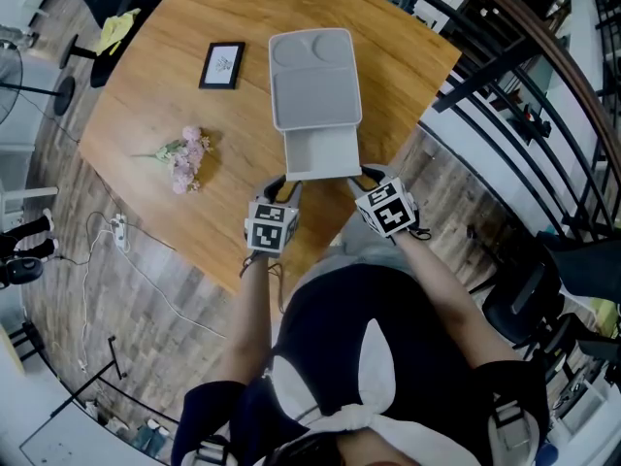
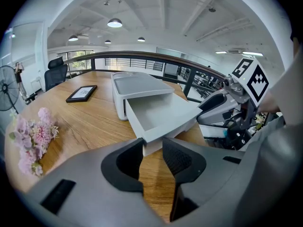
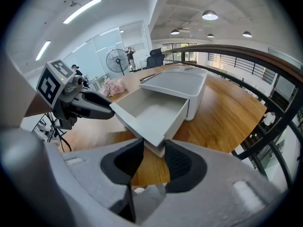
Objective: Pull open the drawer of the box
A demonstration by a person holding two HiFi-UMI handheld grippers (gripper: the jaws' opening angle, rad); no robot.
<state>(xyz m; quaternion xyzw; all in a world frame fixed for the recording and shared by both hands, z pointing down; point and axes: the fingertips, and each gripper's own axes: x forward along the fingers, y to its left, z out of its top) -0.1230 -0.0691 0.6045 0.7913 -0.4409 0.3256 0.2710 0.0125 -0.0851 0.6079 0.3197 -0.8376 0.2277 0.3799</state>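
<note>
A white box (image 1: 312, 76) stands on the wooden table (image 1: 146, 105), and its drawer (image 1: 322, 155) is slid out toward me, empty inside. My left gripper (image 1: 281, 190) holds the drawer's front wall at its left corner. In the left gripper view that corner of the drawer (image 2: 161, 115) sits between the jaws of my left gripper (image 2: 152, 143), which press on it. My right gripper (image 1: 369, 178) grips the right corner of the same wall. In the right gripper view the drawer (image 3: 149, 112) has its corner pinched by my right gripper (image 3: 154, 145).
A black picture frame (image 1: 222, 65) lies left of the box, and a bunch of pink flowers (image 1: 184, 158) lies nearer the left edge. The table's near edge runs just under the grippers. A dark railing (image 1: 505, 95) stands to the right.
</note>
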